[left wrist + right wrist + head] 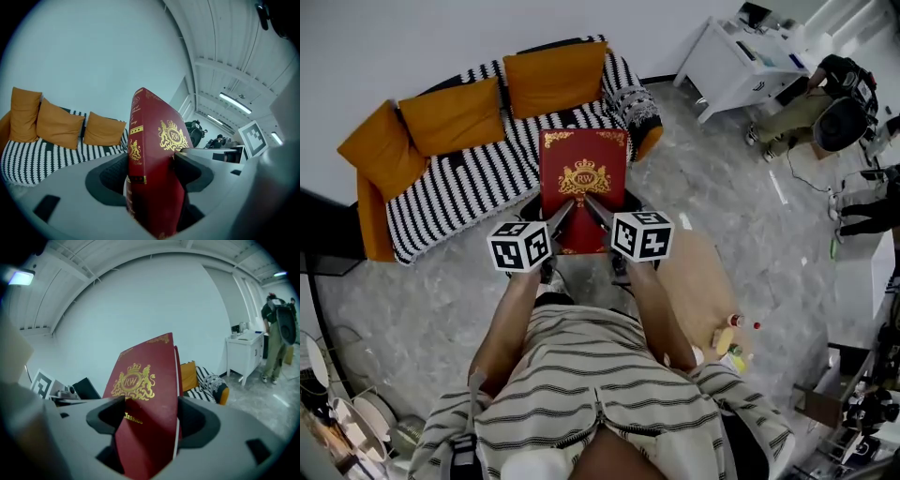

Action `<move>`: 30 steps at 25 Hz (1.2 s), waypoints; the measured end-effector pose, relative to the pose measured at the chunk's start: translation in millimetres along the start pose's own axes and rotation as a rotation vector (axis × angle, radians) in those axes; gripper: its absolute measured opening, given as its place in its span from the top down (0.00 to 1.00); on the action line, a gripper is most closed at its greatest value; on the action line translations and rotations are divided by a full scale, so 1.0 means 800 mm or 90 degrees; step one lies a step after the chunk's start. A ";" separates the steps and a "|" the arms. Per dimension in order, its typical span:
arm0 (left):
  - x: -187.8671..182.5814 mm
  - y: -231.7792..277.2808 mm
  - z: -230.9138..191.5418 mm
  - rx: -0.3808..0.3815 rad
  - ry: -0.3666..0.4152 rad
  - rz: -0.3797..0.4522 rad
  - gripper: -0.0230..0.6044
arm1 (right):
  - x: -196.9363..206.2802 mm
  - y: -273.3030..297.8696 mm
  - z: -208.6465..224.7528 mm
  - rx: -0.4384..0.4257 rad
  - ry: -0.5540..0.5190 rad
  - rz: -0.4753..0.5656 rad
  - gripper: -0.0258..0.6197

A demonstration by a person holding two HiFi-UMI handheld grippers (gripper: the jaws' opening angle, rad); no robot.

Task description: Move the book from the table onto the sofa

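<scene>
A dark red book (582, 187) with a gold crest is held up in the air in front of me, over the floor just short of the sofa (469, 178). Both grippers clamp its near edge. My left gripper (563, 214) is shut on the book (152, 164) at its lower left, spine side. My right gripper (596, 210) is shut on the book (145, 413) at its lower right, page-edge side. The sofa has a black-and-white striped cover and three orange cushions (455, 114).
A round wooden table (708, 281) lies at my right, with small bottles (733, 325) near its edge. A white desk (741, 61) and a person (825, 103) are at the far right. Stands and gear crowd the lower left corner (337, 403).
</scene>
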State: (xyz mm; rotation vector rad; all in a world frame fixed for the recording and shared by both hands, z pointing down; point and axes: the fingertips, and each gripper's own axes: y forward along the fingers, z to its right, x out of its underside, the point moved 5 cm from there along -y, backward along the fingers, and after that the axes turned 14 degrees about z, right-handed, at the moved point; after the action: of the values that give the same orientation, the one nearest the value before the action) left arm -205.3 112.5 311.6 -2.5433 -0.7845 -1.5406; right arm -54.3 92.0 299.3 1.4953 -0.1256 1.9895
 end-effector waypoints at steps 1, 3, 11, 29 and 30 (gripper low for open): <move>-0.008 0.005 -0.011 -0.002 -0.002 0.000 0.47 | -0.003 0.014 -0.004 -0.001 -0.001 -0.002 0.42; -0.021 0.012 -0.030 -0.005 -0.003 -0.001 0.47 | -0.009 0.037 -0.010 -0.003 0.000 -0.006 0.42; -0.046 0.044 -0.085 -0.021 -0.021 -0.001 0.47 | -0.019 0.110 -0.014 -0.016 -0.012 -0.028 0.42; -0.079 0.219 -0.143 -0.081 -0.046 0.002 0.47 | -0.073 0.271 0.100 -0.063 -0.008 -0.066 0.42; -0.081 0.232 -0.143 -0.084 -0.050 0.003 0.47 | -0.078 0.279 0.110 -0.066 -0.008 -0.069 0.42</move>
State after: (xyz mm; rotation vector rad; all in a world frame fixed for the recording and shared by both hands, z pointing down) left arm -237.8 -109.6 350.8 -2.7119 -0.7073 -1.5503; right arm -91.5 -150.0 339.0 1.4187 -0.1468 1.8607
